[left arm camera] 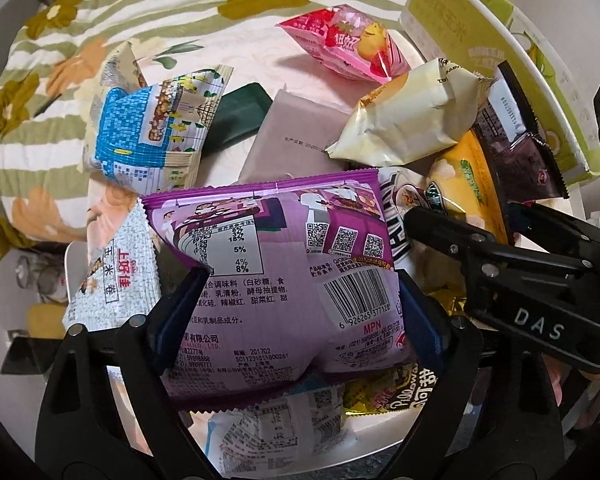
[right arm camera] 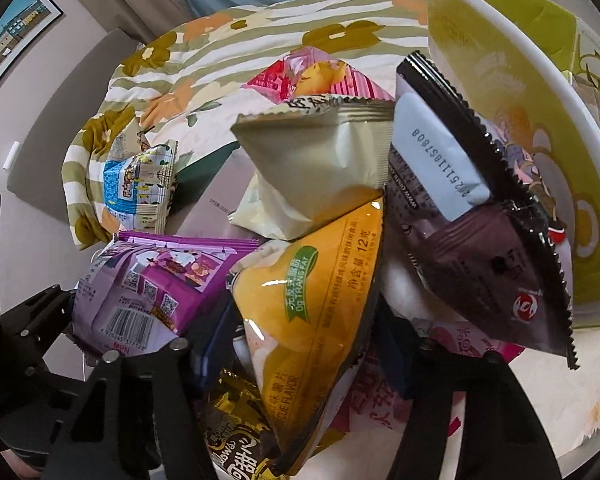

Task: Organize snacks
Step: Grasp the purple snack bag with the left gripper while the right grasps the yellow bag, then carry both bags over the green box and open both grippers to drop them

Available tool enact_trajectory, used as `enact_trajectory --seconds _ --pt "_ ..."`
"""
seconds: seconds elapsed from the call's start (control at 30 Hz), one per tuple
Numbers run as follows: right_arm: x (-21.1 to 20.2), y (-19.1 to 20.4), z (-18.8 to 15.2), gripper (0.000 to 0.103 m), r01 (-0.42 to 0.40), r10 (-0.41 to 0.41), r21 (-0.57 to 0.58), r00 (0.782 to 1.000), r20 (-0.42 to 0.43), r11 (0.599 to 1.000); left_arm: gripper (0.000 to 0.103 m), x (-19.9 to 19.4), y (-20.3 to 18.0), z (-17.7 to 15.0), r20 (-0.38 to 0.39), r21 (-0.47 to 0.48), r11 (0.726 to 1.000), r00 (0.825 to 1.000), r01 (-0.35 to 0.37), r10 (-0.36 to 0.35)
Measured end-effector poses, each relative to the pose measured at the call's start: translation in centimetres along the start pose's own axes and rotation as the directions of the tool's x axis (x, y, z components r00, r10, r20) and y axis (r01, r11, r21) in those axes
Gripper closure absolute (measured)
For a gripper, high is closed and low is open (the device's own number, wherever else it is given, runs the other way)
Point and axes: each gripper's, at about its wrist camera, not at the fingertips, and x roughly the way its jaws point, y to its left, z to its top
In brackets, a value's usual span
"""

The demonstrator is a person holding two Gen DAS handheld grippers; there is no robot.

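A heap of snack packets lies on a pale table. A purple snack bag (left arm camera: 276, 264) with a barcode sits between the fingers of my left gripper (left arm camera: 298, 308), and both pads press its sides. In the right wrist view the same purple snack bag (right arm camera: 152, 284) lies at the left. My right gripper (right arm camera: 304, 348) is shut on a yellow chip bag (right arm camera: 312, 300), which stands up between its pads. The yellow chip bag (left arm camera: 472, 184) and the right gripper (left arm camera: 460, 216) show at the right of the left wrist view.
Around the held bags lie a cream packet (right arm camera: 324, 168), a dark maroon packet (right arm camera: 480, 240), a pink strawberry packet (left arm camera: 340, 40), a blue-and-white packet (left arm camera: 152, 128) and a white corn-roll bag (left arm camera: 112, 272). A yellow-green box (right arm camera: 520, 100) stands at the right. Floral cloth (left arm camera: 140, 12) lies behind.
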Motion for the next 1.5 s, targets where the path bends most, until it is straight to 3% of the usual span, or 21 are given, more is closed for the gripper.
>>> enact_trajectory --seconds 0.17,0.63,1.03,1.23,1.5 --pt "-0.9 -0.2 -0.3 0.057 -0.007 0.007 -0.008 1.0 0.023 1.0 0.015 -1.0 -0.6 -0.4 0.021 -0.014 1.0 1.0 -0.009 0.009" --pt "-6.0 0.4 -0.8 0.058 -0.031 0.039 -0.078 0.993 0.109 0.996 0.016 -6.6 -2.3 -2.3 0.143 -0.092 0.996 0.989 -0.022 0.035" --pt "-13.1 -1.8 -2.0 0.058 -0.066 0.092 -0.158 0.982 0.163 0.985 0.015 -12.7 -6.9 -4.1 0.274 -0.16 0.987 0.96 -0.015 0.059" --pt "-17.2 -4.7 -1.3 0.058 -0.068 0.096 -0.126 0.967 0.237 0.99 0.015 -14.4 -10.0 -1.1 0.315 -0.091 0.996 0.948 -0.016 0.044" --pt "-20.0 -9.9 2.3 0.058 0.014 -0.008 -0.015 0.945 0.328 1.0 0.015 -13.1 -14.6 7.2 0.344 0.059 0.998 0.938 0.03 -0.049"
